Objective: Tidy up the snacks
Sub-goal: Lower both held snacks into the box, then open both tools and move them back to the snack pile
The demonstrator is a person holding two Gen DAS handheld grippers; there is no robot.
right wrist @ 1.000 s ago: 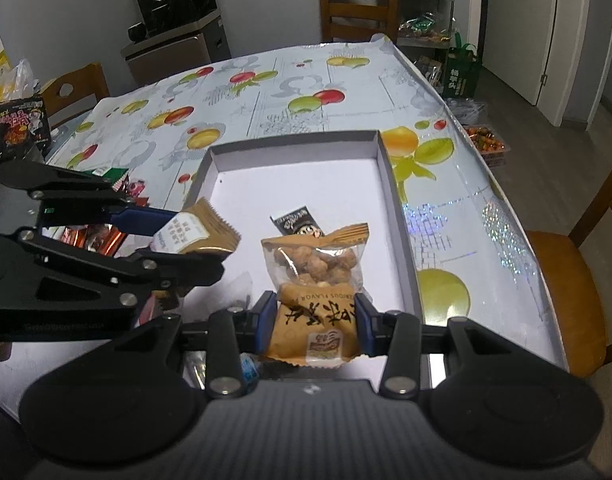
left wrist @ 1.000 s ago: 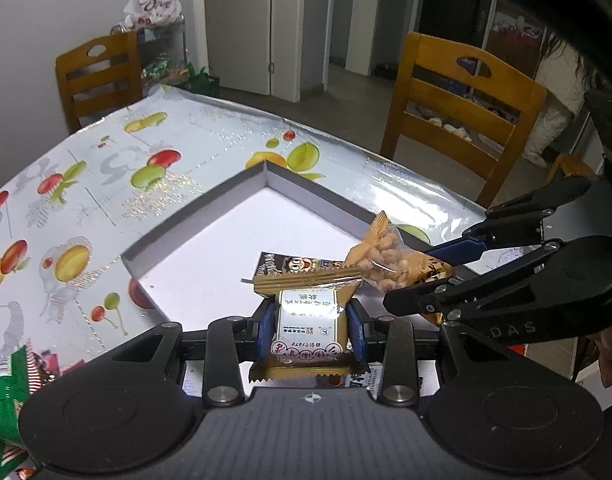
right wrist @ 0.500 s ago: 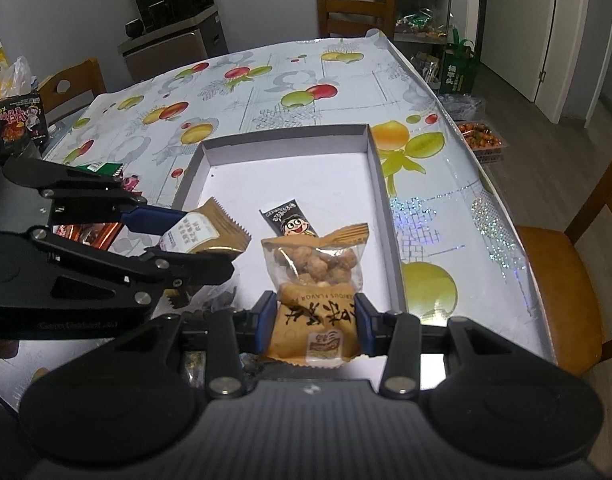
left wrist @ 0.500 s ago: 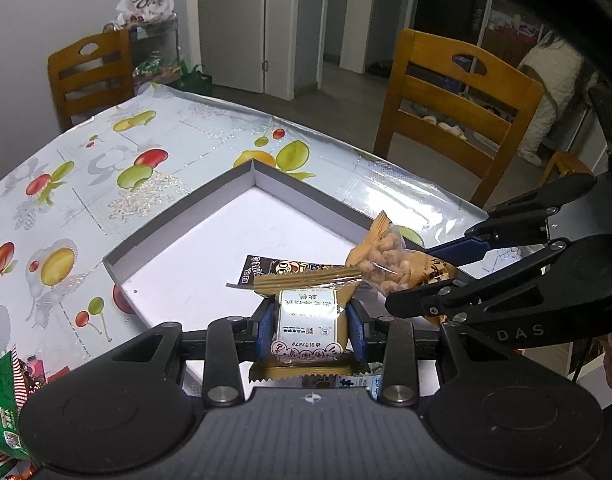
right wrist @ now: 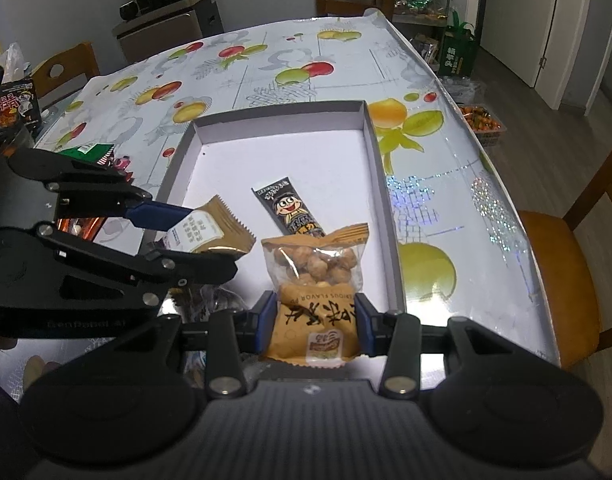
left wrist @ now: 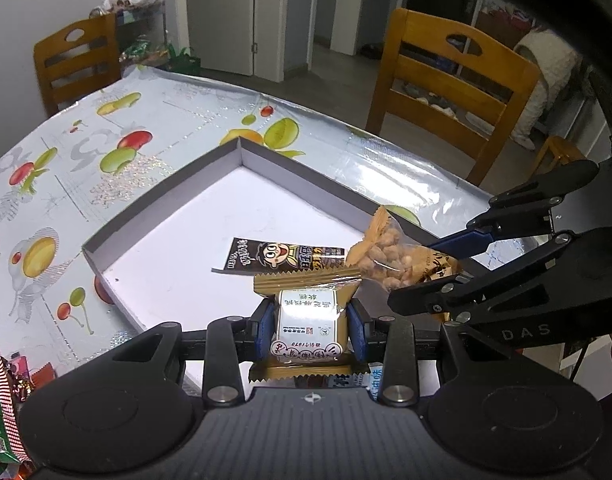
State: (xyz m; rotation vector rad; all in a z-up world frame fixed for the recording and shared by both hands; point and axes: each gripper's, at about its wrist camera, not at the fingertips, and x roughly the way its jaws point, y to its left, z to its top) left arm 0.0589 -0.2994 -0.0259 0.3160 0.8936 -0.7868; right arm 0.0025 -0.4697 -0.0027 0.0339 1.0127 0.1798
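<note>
A gold-wrapped cake packet (left wrist: 309,320) sits clenched in the left claw (left wrist: 310,326) above the shallow white box (left wrist: 154,200); the right claw (right wrist: 317,322) grips a peanut bag (right wrist: 315,280) beside it. A black snack stick (right wrist: 292,210) lies inside the box on the fruit-print tabletop (right wrist: 266,64)
</note>
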